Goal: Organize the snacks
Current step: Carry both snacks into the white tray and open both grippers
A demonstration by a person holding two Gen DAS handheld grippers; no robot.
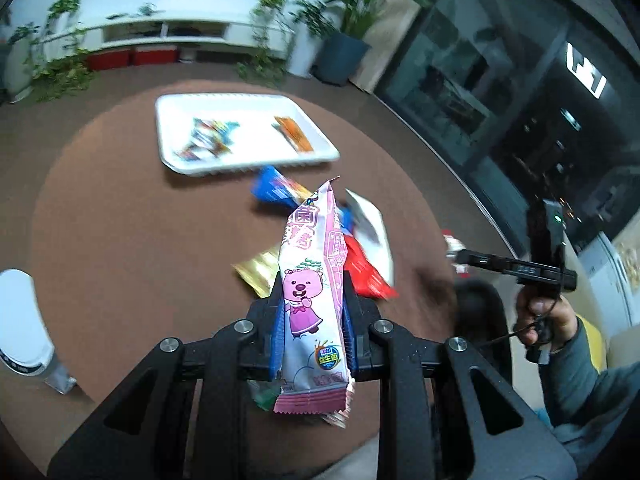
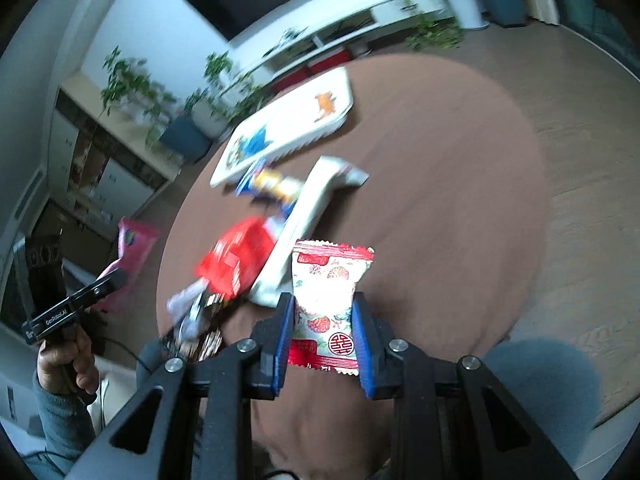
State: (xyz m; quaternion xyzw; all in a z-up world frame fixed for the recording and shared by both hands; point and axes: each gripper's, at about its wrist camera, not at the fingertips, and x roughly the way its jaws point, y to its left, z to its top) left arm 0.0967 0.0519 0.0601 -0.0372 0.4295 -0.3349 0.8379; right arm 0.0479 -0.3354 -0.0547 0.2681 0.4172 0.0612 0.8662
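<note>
Between the left gripper (image 1: 310,304) fingers, a pink cartoon-printed snack packet (image 1: 310,280) being clamped upright, right gripper (image 2: 324,320) pinching a red-and-white strawberry-printed candy pouch (image 2: 328,296), white rectangular tray (image 1: 168,152) lying ahead.

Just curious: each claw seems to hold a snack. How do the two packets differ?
The pink packet is long and slim, with a cartoon animal; the white packet is short and squarish, with red fruit prints and red ends. The left claw grips the pink one, the right claw the white one. Both are sealed and lifted.
</note>
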